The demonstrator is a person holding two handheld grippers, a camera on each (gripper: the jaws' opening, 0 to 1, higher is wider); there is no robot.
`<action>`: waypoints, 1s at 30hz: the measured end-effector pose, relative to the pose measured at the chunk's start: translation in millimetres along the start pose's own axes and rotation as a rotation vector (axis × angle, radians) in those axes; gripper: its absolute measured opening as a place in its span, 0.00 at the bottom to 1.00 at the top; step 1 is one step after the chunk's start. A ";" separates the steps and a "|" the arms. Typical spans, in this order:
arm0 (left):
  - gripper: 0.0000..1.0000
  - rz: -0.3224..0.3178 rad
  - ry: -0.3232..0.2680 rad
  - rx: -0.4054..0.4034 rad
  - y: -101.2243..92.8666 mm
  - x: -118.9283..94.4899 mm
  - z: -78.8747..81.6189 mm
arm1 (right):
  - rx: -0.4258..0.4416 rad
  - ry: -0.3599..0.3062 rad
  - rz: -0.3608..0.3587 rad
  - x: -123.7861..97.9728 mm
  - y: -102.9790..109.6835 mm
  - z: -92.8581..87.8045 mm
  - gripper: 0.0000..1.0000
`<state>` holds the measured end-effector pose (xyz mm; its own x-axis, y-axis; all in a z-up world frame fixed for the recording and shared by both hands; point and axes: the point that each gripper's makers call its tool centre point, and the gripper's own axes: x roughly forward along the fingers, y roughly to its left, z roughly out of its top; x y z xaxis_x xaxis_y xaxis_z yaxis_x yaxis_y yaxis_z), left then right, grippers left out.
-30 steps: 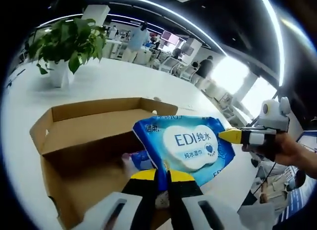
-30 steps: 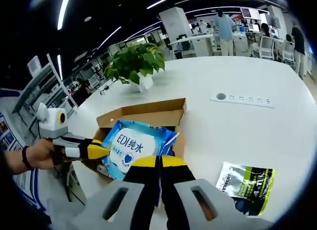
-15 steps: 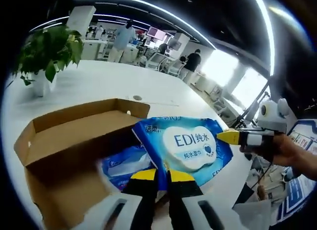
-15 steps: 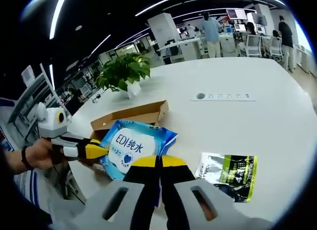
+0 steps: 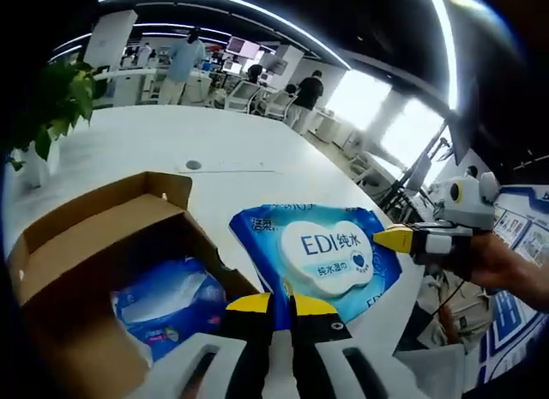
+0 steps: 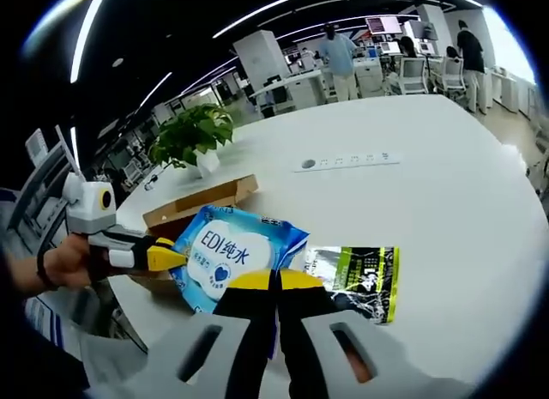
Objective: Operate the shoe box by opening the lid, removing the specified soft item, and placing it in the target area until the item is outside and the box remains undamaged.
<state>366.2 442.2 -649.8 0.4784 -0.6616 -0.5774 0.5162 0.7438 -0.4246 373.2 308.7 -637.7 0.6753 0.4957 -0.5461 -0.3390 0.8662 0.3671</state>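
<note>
Fingers of left gripper [image 5: 280, 305] and right gripper [image 6: 276, 281] both pinch one blue wipes pack [image 5: 319, 255], held above white table [image 6: 446, 193]. One open shoe box [image 5: 81, 240] holds second blue pack [image 5: 167, 300]; one green-black pouch [image 6: 358, 277] lies on table.

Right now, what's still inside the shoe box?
In the left gripper view, the shoe box holds another blue soft pack. The held wipes pack and left gripper hide the box's near corner.
</note>
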 end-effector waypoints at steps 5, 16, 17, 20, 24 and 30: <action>0.07 -0.025 0.022 0.023 -17.2 14.7 -2.4 | 0.022 -0.011 -0.028 -14.6 -17.1 -5.5 0.00; 0.06 -0.068 0.066 0.041 -54.3 46.3 -17.1 | 0.068 -0.005 -0.073 -44.1 -58.9 -23.4 0.00; 0.07 -0.072 0.072 0.042 -58.2 49.6 -19.6 | 0.072 -0.004 -0.076 -45.6 -62.1 -24.8 0.00; 0.07 -0.077 0.087 0.047 -65.9 57.0 -24.9 | 0.079 0.002 -0.083 -49.9 -70.3 -29.6 0.00; 0.07 -0.079 0.101 0.047 -70.5 64.4 -28.3 | 0.090 0.009 -0.085 -51.6 -79.6 -33.8 0.00; 0.06 -0.058 0.107 0.031 -69.1 74.0 -28.0 | 0.097 0.022 -0.075 -44.4 -90.4 -35.8 0.00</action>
<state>346.0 344.4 -682.7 0.3692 -0.6887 -0.6240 0.5632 0.6999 -0.4392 350.4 210.6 -673.5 0.6814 0.4321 -0.5908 -0.2223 0.8912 0.3955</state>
